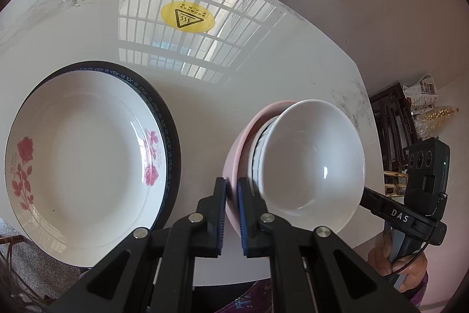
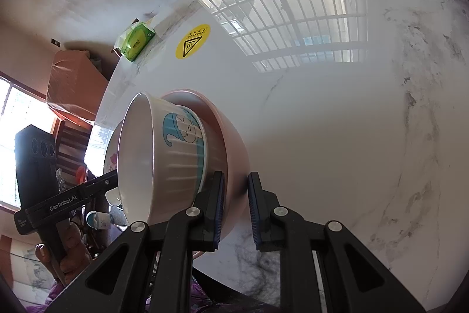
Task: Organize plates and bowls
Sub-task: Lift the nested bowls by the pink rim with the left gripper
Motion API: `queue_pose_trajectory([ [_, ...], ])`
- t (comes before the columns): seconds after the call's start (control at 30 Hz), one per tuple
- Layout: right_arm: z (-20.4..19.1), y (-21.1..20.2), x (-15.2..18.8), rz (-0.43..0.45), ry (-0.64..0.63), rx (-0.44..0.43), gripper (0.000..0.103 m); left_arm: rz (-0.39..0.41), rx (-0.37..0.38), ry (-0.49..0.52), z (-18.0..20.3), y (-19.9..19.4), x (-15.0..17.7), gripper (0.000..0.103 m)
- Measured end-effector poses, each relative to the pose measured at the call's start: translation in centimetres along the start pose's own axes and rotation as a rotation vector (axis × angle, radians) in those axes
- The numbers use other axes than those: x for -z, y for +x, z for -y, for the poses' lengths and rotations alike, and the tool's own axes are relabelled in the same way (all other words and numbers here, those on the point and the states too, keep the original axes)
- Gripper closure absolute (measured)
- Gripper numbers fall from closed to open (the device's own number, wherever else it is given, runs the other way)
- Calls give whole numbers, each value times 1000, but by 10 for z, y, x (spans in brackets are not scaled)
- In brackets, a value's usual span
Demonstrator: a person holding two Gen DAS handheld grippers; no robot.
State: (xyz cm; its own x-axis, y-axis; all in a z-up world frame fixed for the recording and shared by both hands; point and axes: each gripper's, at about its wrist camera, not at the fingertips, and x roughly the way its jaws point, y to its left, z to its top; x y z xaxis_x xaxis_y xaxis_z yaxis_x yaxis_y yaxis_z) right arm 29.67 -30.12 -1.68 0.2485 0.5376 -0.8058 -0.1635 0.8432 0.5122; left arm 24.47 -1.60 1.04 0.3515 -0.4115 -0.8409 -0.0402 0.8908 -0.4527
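At nine o'clock on the table lie stacked plates, while at three the left gripper and right gripper each clamp the pink bowl's rim, white bowl nested inside.

The left wrist view looks forward along the left gripper from just behind its fingers, close over the table, with the pink bowl right at the tips. The right wrist view sits equally near behind the right gripper, tilted. Both share that bowl (seen from opposite sides) and the yellow sticker ahead.
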Motion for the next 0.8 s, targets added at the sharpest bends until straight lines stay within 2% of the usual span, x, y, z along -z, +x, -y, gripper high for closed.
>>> queue_pose_trajectory([
  [0.23,-9,3,-2,-32,-42,67,87,13,-32,28,6,0,4,94],
  [0.33,-13,6,-5,-60,-35,100,86,9,-53,-1,5,1,5,88],
  [0.43,-19,7,-3,-58,-74,145,87,17,-47,2,3,2,5,89],
  [0.5,-16,6,-3,-48,-73,126,87,17,-26,17,4,1,5,94],
  [0.6,-9,4,-2,-25,-49,83,87,54,-103,104,17,-1,9,96],
  [0.8,-6,4,-3,-26,-29,49,87,58,-80,81,12,-5,5,96],
])
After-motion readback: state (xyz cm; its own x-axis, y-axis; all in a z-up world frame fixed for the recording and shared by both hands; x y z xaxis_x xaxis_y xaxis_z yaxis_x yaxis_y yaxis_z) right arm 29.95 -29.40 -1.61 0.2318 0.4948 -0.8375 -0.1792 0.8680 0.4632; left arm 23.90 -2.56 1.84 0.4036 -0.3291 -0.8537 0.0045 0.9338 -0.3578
